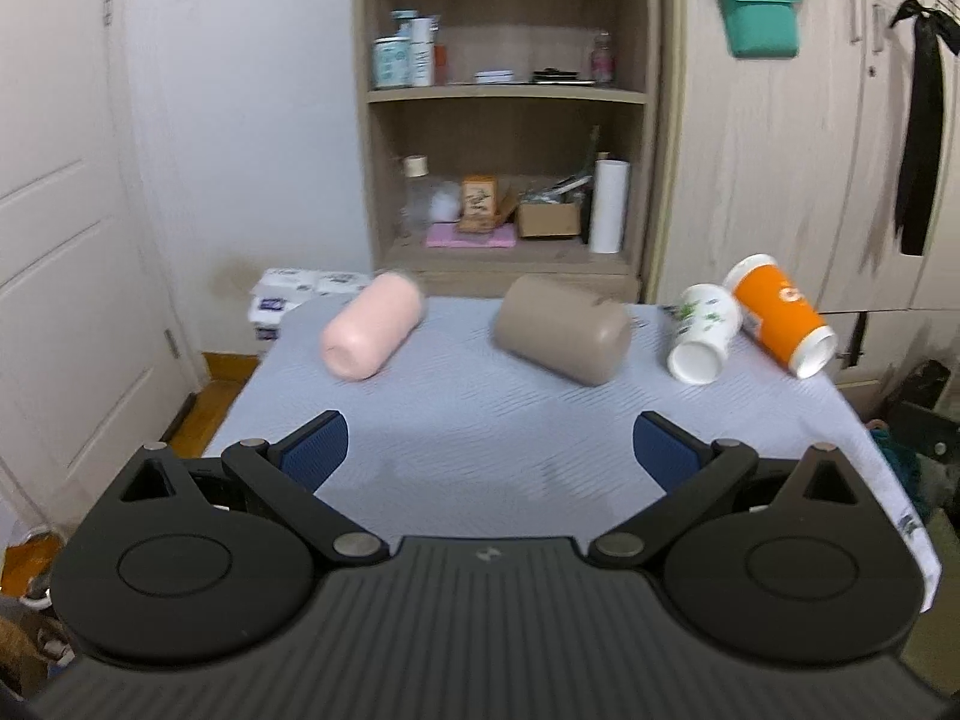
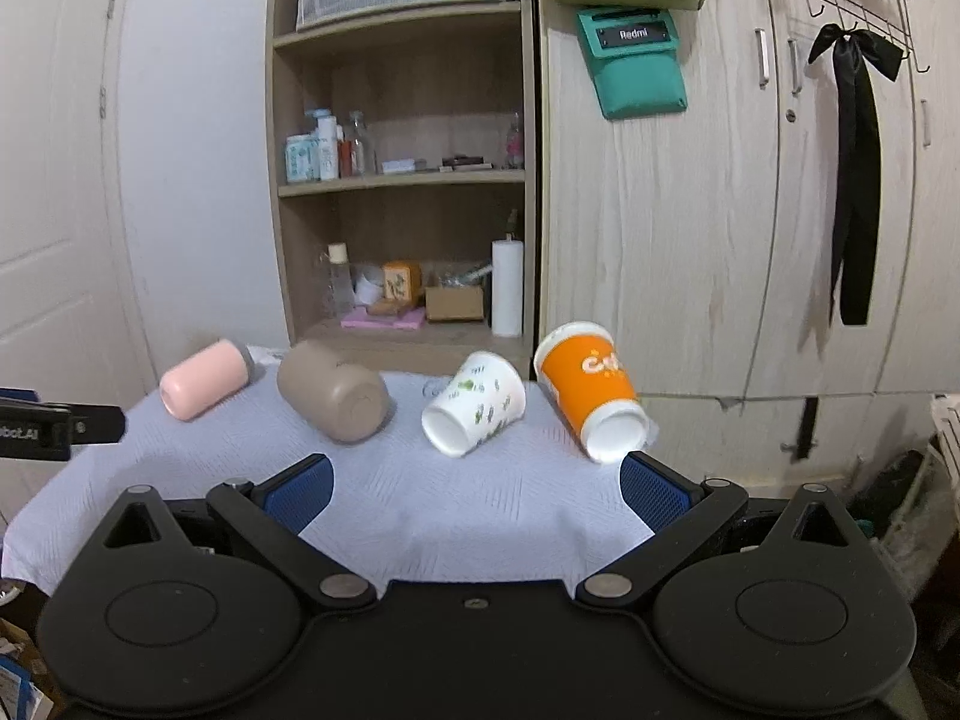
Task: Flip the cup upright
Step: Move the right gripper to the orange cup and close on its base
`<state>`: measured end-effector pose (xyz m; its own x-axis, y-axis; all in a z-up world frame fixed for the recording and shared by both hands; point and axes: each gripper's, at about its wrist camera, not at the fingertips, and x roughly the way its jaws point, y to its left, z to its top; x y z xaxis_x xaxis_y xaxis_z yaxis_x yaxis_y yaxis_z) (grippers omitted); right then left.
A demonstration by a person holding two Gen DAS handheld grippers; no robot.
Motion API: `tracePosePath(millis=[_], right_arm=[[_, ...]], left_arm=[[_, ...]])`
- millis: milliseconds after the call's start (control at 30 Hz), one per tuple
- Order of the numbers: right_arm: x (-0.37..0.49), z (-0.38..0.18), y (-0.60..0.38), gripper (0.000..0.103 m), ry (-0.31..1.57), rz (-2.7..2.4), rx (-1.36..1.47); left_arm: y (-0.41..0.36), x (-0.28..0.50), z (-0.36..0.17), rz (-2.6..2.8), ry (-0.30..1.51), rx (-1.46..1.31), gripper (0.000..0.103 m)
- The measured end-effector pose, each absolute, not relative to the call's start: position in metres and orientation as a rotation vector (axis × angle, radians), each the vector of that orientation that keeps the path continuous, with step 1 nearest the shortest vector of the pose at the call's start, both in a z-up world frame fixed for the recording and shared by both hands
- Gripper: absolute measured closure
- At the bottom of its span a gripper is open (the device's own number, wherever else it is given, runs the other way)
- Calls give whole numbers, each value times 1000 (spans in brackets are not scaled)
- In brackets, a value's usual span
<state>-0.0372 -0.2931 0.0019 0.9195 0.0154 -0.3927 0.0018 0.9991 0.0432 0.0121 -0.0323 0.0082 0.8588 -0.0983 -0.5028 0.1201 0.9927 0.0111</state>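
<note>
Several cups lie on their sides on a table with a pale cloth [image 1: 468,438]: a pink cup [image 1: 372,324] at the left, a taupe cup [image 1: 564,330] in the middle, a white paper cup with green print [image 1: 702,333], and an orange paper cup [image 1: 780,315] at the right edge. The right wrist view shows the pink [image 2: 204,379], taupe [image 2: 333,391], white [image 2: 474,411] and orange [image 2: 591,399] cups too. My left gripper [image 1: 491,450] is open and empty, short of the cups. My right gripper [image 2: 477,492] is open and empty, just below the white and orange cups.
A wooden shelf unit [image 1: 510,120] with bottles, boxes and a paper roll stands behind the table. Wardrobe doors [image 2: 750,210] are to the right, a white door [image 1: 54,240] to the left. The left gripper's body [image 2: 54,423] shows at the left edge of the right wrist view.
</note>
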Motion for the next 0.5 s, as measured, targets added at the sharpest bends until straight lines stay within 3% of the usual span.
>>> tracePosePath(millis=[500], right_arm=[[41, -10, -382, 0, 494, 73, -63]], left_arm=[[-168, 106, -5, -438, 658, -56, 2]])
